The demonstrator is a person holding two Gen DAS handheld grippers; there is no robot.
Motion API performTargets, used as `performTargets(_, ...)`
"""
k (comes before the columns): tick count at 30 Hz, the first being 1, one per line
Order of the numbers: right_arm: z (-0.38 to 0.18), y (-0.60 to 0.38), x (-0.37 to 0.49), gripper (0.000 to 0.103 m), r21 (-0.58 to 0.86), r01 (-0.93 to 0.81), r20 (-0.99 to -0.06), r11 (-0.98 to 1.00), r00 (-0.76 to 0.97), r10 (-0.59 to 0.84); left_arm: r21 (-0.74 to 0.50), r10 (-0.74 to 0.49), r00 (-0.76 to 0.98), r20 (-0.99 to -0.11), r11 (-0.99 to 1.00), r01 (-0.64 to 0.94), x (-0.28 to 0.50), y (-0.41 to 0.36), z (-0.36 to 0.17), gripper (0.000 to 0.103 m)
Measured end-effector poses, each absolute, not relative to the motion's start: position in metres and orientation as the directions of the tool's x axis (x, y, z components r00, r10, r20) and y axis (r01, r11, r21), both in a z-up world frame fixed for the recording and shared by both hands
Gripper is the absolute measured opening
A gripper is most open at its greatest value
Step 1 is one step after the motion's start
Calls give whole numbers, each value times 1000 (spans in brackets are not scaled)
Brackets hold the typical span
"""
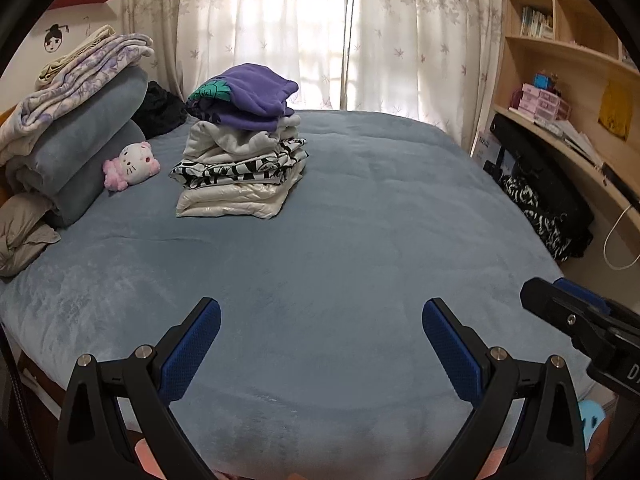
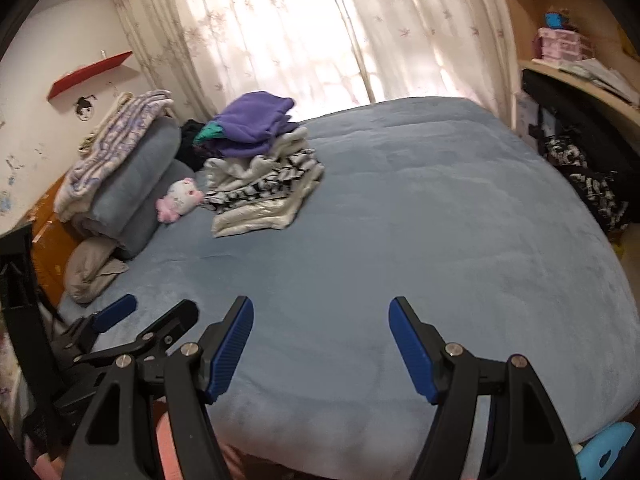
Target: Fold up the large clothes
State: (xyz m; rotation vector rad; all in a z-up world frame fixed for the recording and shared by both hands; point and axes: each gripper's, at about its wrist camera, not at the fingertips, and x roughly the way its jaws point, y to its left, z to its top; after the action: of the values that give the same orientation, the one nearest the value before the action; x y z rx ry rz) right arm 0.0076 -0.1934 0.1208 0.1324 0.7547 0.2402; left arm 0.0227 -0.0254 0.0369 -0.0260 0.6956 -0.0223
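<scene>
A stack of folded clothes (image 1: 244, 152) stands on the blue-grey bed (image 1: 360, 240), with a purple garment (image 1: 256, 96) on top; it also shows in the right wrist view (image 2: 260, 168). My left gripper (image 1: 320, 320) is open and empty above the bed's near part. My right gripper (image 2: 320, 320) is open and empty to its right, also over the near part of the bed. The right gripper shows in the left wrist view (image 1: 568, 312) at the right edge. The left gripper shows in the right wrist view (image 2: 148, 316) at the lower left.
Rolled blue blankets (image 1: 80, 148) and a patterned quilt (image 1: 72, 80) lie at the bed's left, with a white-pink plush toy (image 1: 132, 164) and a grey pillow (image 1: 20, 236). A desk and shelves (image 1: 568, 80) stand right, with dark clothes (image 1: 544, 216) beside the bed. Curtains (image 1: 320, 28) hang behind.
</scene>
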Motion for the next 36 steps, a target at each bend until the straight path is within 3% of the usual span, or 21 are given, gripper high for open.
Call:
performTargets(3,112,-194,1,91,151,-127,-643,980,741,195,-31,-27,763,-646,999,9,24,-24,28,100)
performTargets(5,106,-195,-2,94,136,-114,-633,984,754,175,-34,-20,753,-658,999,-3,25,-23,18,102)
performTargets(17,69,-202,1,94,81,-88,-665,993,738,119,-111,-71,708,-702,994,-10,36,-18,-24,102)
performTargets(36,50,-205,19,94,113,-94,-684,989,714,146,-104,-54,698,-715,994,-29,55,-24,-41,102)
